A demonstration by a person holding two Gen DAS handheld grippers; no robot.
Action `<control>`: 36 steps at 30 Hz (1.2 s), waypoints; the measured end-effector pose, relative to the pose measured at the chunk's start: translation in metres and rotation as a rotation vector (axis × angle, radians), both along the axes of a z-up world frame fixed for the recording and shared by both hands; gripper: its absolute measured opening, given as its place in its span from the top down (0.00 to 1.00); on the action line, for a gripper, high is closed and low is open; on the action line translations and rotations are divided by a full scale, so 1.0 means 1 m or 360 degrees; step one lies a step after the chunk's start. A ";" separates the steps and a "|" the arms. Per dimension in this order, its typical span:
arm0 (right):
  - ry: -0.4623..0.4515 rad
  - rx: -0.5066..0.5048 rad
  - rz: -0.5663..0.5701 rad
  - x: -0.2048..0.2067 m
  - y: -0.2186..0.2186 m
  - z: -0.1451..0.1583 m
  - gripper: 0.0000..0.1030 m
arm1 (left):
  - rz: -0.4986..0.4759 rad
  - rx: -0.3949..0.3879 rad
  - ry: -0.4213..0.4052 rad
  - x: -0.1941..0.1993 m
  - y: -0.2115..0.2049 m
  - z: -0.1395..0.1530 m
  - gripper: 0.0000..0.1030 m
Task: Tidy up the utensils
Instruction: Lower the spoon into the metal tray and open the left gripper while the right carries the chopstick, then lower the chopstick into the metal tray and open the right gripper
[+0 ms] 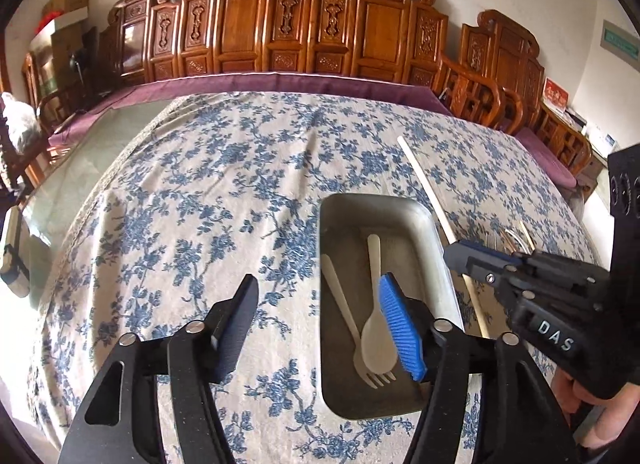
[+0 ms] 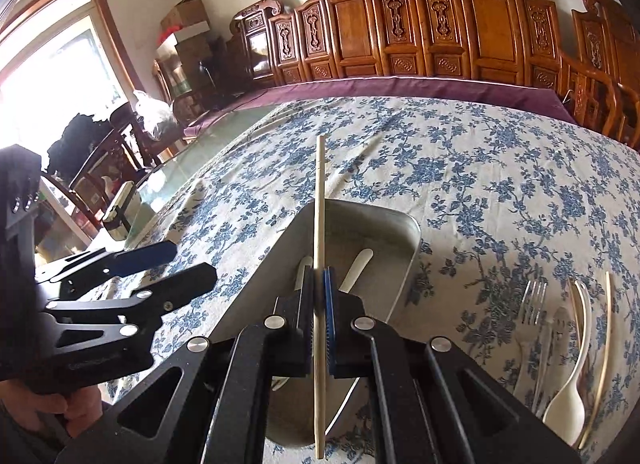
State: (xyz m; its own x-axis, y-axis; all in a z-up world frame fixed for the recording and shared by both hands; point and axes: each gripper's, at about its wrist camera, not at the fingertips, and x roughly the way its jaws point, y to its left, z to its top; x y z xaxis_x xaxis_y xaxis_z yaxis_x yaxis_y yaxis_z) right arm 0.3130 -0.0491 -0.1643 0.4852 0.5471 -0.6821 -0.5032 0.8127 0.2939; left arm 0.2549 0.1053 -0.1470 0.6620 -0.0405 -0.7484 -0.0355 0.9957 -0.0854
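The right gripper (image 2: 319, 328) is clenched on a single pale wooden chopstick (image 2: 319, 223), its black and blue pads pinching the stick near its lower third so that the long end points away over the rectangular brushed-metal tray (image 2: 412, 236) and the short end sticks out toward the camera. The left gripper (image 1: 316, 324) stands released with nothing between its fingers, hanging above the near left edge of the same tray, beside the right one. Inside the tray lie a cream plastic fork (image 1: 352, 328) and a cream plastic spoon (image 1: 376, 316), side by side, with their heads toward the near end. Out on the blue-flowered white tablecloth (image 2: 460, 167), to the right of the tray, wait a metal fork (image 2: 535, 300), another cream spoon (image 2: 568, 384) and a second pale chopstick (image 2: 600, 356). By my reading the step in hand is carrying the held chopstick to the tray, with the sorting roughly half done. The next move calls for lowering the stick until it lies along the tray's length, clear of the rim, then opening the pads; a stick this long may well bridge the rim and roll off if set down crosswise.
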 end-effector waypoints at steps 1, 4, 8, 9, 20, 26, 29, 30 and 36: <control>0.0004 0.0000 -0.0001 0.000 0.002 -0.002 0.94 | 0.0009 -0.0004 -0.0005 0.000 0.002 0.000 0.34; 0.0020 -0.0005 -0.0005 0.004 0.008 -0.008 0.94 | 0.0040 -0.0021 -0.0016 0.000 0.011 0.003 0.30; 0.0060 -0.0009 -0.0017 0.009 0.016 -0.020 0.94 | 0.0072 -0.0041 -0.0010 0.001 0.017 0.002 0.25; 0.0077 -0.0008 -0.0021 0.010 0.017 -0.024 0.94 | 0.0076 -0.0044 -0.0009 0.001 0.018 0.002 0.24; 0.0152 -0.0094 0.0006 0.008 0.025 -0.053 0.94 | 0.0111 -0.0037 -0.0015 0.001 0.023 0.002 0.17; 0.0125 -0.0077 0.0040 0.005 0.019 -0.045 0.92 | 0.0114 -0.0039 -0.0009 0.001 0.021 0.002 0.17; 0.0102 -0.0053 0.0028 0.003 0.008 -0.034 0.91 | 0.0104 -0.0022 -0.0011 0.000 0.017 0.001 0.17; 0.0090 -0.0053 0.0029 0.002 0.004 -0.030 0.91 | 0.0097 -0.0016 -0.0009 0.001 0.015 0.001 0.17; -0.0063 -0.0172 0.0016 -0.018 -0.039 -0.007 0.91 | 0.0038 0.0000 -0.0007 0.000 -0.002 0.000 0.17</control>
